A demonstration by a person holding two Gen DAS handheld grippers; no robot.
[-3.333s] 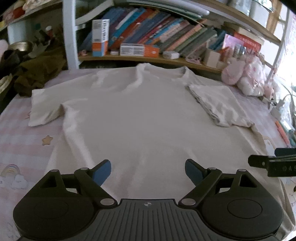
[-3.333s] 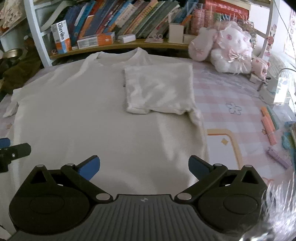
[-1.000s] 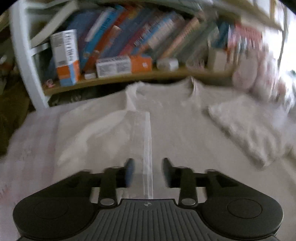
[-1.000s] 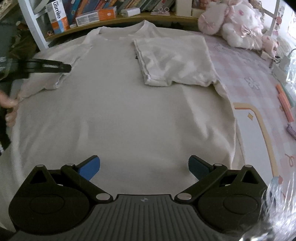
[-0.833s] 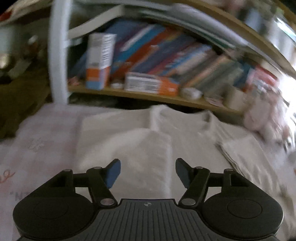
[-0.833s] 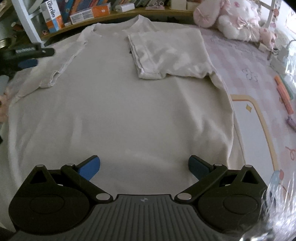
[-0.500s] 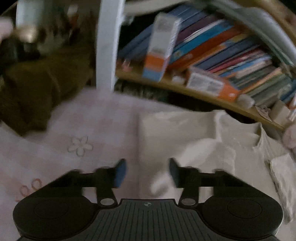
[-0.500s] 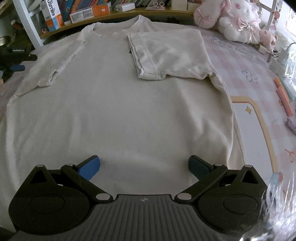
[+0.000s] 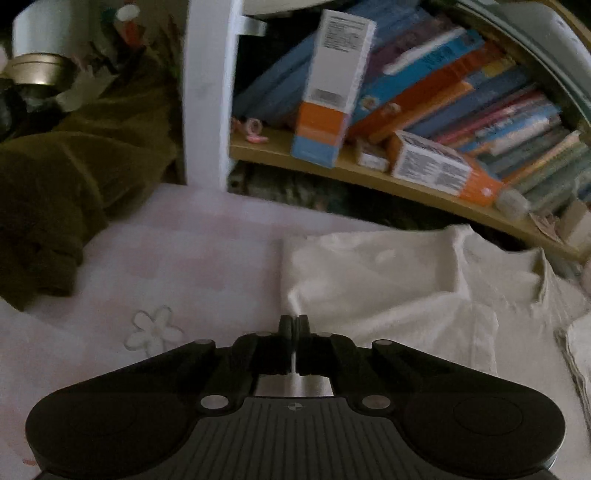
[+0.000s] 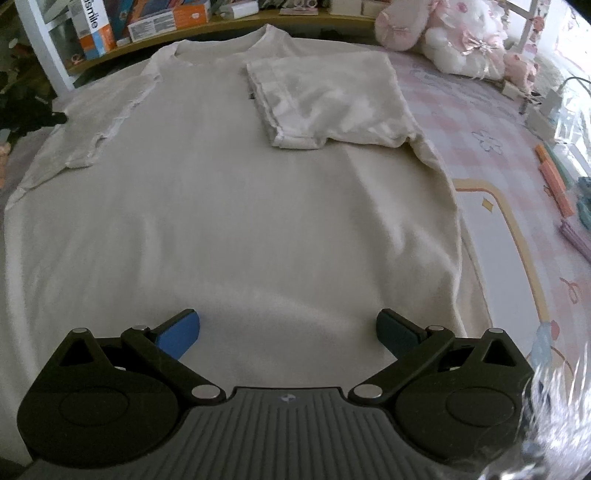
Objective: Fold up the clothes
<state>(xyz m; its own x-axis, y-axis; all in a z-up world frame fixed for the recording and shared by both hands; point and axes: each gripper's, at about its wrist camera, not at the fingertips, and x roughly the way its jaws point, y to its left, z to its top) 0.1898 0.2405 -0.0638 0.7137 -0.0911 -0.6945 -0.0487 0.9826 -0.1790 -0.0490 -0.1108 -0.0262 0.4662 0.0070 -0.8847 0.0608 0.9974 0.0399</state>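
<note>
A cream T-shirt (image 10: 229, 192) lies flat on the pink checked bed cover, collar toward the bookshelf. Both sleeves are folded inward: the right sleeve (image 10: 328, 96) lies on the chest, the left sleeve (image 10: 107, 114) on the left shoulder. My right gripper (image 10: 288, 332) is open and empty above the shirt's lower hem. My left gripper (image 9: 293, 323) is shut at the outer fold of the shirt's left shoulder (image 9: 388, 280); whether cloth is pinched between the fingers I cannot tell.
A bookshelf (image 9: 406, 173) with books and boxes runs along the far edge. A dark olive garment (image 9: 66, 177) lies at the far left. Pink plush toys (image 10: 454, 33) sit at the far right. Pens and clips (image 10: 557, 188) lie at the bed's right edge.
My left gripper laid the left sleeve inward and opened, then swung left to the shoulder edge and closed. My right gripper stayed open over the hem.
</note>
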